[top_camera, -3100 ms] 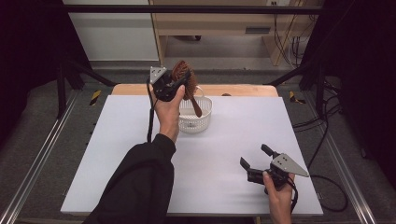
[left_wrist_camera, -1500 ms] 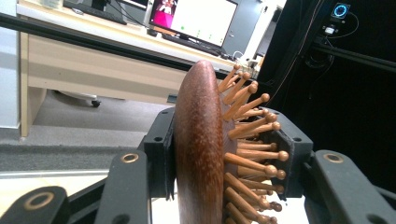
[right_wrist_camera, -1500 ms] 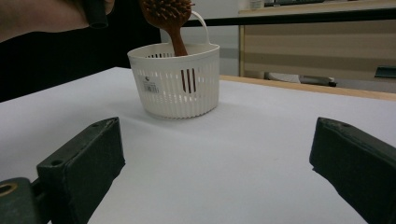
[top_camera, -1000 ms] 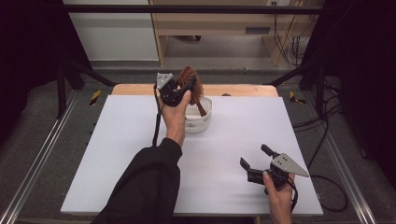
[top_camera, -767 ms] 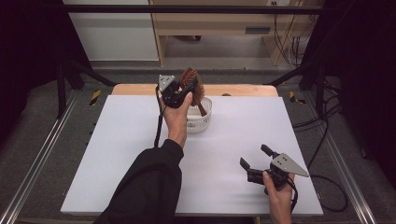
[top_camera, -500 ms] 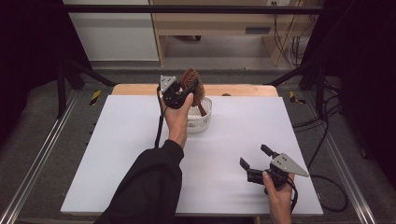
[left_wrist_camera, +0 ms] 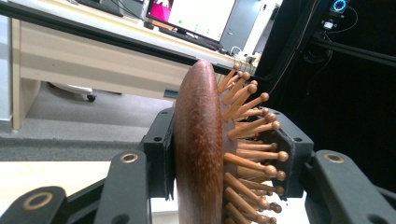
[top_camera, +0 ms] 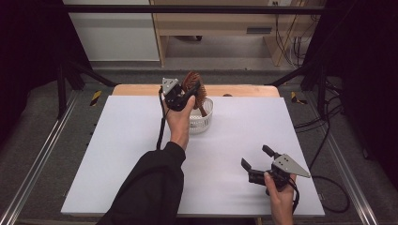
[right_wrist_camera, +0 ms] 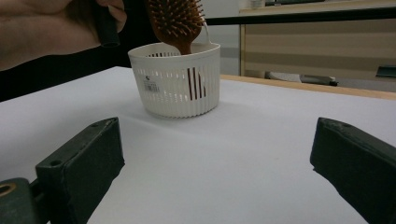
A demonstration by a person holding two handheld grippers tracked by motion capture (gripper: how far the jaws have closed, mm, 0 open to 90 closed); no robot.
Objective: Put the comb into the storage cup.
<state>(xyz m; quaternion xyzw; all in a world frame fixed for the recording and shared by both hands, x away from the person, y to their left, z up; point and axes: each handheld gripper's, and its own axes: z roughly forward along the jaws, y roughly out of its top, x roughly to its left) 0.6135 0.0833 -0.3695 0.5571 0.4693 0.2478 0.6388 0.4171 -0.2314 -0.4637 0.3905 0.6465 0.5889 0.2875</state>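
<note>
A brown wooden hairbrush with wooden pins stands over the white slotted basket at the far middle of the table. My left gripper is shut on the brush head, one pad on its smooth back and one on the pins. The brush handle reaches down into the basket. My right gripper rests open near the front right, nothing between its jaws, facing the basket.
The white table top spreads wide between basket and front edge. A wooden strip runs along the far edge. Cables hang off the right side. A desk with a monitor stands beyond.
The left hand with the brush has shifted slightly right over the basket since three seconds ago. The right gripper has stayed put.
</note>
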